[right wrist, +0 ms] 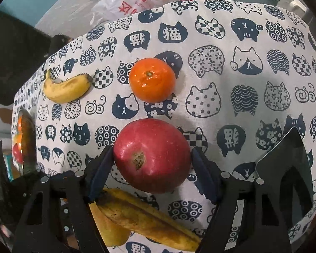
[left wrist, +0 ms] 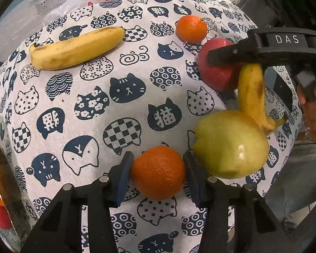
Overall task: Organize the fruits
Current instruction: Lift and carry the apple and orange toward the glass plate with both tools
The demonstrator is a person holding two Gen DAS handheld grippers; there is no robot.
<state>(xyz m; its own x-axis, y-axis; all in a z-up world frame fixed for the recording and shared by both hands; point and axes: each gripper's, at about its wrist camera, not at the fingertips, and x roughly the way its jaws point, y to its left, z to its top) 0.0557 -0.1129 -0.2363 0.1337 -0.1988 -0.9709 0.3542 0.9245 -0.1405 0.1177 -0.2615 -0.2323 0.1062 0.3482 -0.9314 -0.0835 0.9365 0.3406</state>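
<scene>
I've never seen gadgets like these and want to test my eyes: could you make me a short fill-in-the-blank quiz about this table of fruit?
1. The left gripper has its pads against an ___.
2. The fruit between the fingers of the right gripper is a ___ apple.
3. The tablecloth is printed with ___ faces.
4. Beside the green apple lies a yellow ___.

Missing words: orange; red; cat; banana
</scene>
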